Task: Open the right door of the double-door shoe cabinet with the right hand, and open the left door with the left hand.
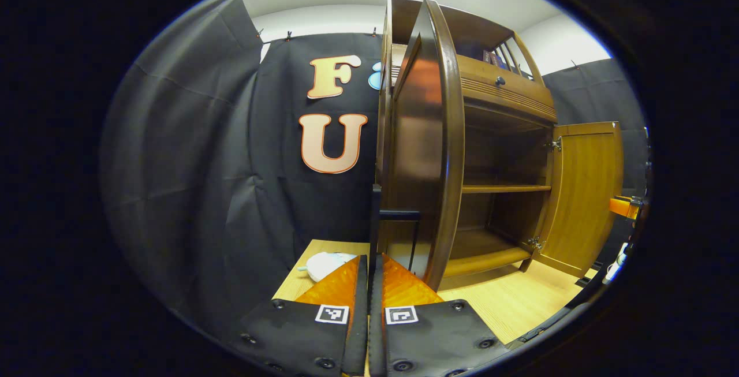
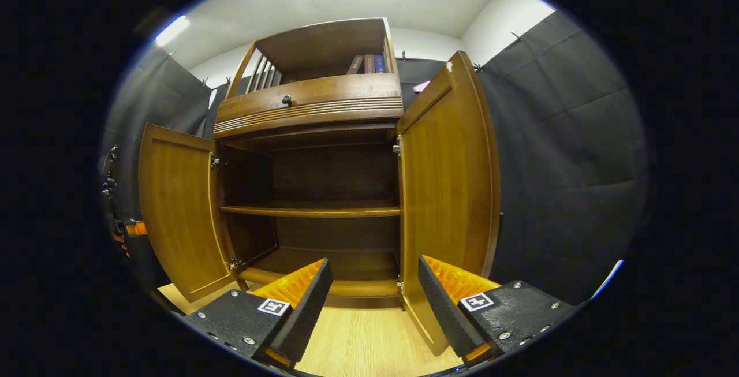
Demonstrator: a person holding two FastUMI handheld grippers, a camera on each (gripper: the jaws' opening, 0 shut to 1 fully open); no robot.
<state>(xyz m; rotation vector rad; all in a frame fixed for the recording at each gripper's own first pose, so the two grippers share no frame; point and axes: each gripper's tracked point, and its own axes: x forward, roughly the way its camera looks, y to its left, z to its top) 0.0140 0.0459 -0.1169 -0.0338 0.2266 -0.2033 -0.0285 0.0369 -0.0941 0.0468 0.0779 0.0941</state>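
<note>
My left gripper (image 1: 368, 273) had its fingers drawn nearly together, with a dark upright bar, seemingly the left door's handle (image 1: 375, 232), rising from the narrow slot between them; I could not tell whether both fingers pressed on it. Just ahead stood the left door (image 1: 424, 152) of the shoe cabinet (image 1: 502, 105), swung out so that I looked along its edge and glossy outer face. Low on the far side of the fingers, a white object (image 1: 324, 264) lay on the light wooden floor (image 1: 508, 302). Deeper in that view, the cabinet's interior shelf (image 1: 505, 189) was exposed, and the right door (image 1: 583, 192) stood open well beyond it.

My right gripper (image 2: 372, 287) had its fingers spread wide, holding nothing. The lower edge of the right door (image 2: 447, 192) hung between them, nearer the right finger, its inner face turned towards the camera. Beyond, the shoe cabinet (image 2: 312, 103) gaped: one shelf (image 2: 312, 211) across the middle, a drawer with a dark knob (image 2: 286, 99) above, and books (image 2: 368, 64) in the top compartment. The left door (image 2: 182, 209) stood open on the far side, with the other gripper (image 2: 130, 230) and a hand visible just behind its outer edge.
</note>
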